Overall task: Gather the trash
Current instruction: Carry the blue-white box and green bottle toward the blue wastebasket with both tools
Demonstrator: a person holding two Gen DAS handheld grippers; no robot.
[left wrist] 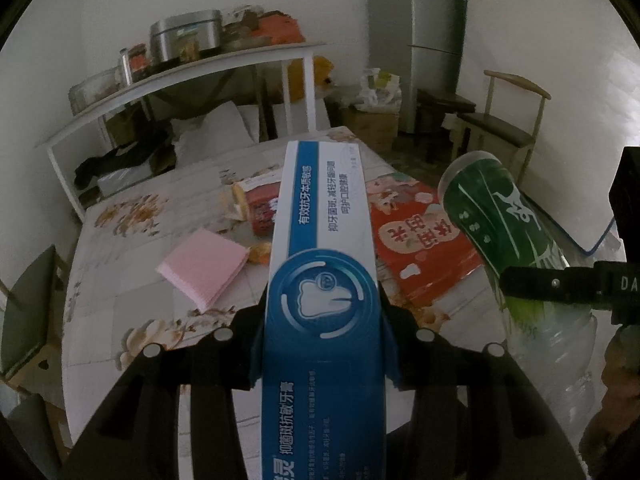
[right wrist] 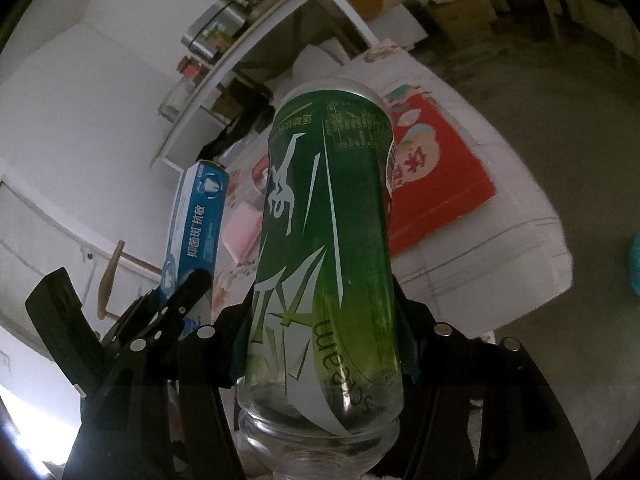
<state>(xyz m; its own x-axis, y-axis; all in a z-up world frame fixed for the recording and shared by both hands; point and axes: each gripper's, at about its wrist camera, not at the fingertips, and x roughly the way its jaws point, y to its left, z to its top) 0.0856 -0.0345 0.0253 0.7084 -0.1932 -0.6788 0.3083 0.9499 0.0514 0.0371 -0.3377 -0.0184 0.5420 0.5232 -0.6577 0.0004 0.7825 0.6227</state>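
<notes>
My left gripper [left wrist: 322, 312] is shut on a blue and white toothpaste box [left wrist: 324, 240], held above the floral table [left wrist: 132, 248]. The box also shows in the right wrist view [right wrist: 200, 224], with the left gripper [right wrist: 176, 304] beside it. My right gripper [right wrist: 324, 320] is shut on an empty clear plastic bottle with a green label [right wrist: 324, 248], base pointing away. The bottle shows at the right of the left wrist view [left wrist: 500, 224], with the right gripper [left wrist: 560, 284] on it. On the table lie a pink pad [left wrist: 204, 270], a red snack packet [left wrist: 262, 204] and a red printed bag [left wrist: 420, 240].
A white shelf [left wrist: 180, 80] with metal pots [left wrist: 186, 38] stands behind the table. A grey fridge [left wrist: 424, 40], cardboard boxes [left wrist: 372, 124] and wooden chairs [left wrist: 500, 124] stand at the back right. A green chair [left wrist: 28, 312] is at the left. Bare concrete floor [right wrist: 560, 140] lies right of the table.
</notes>
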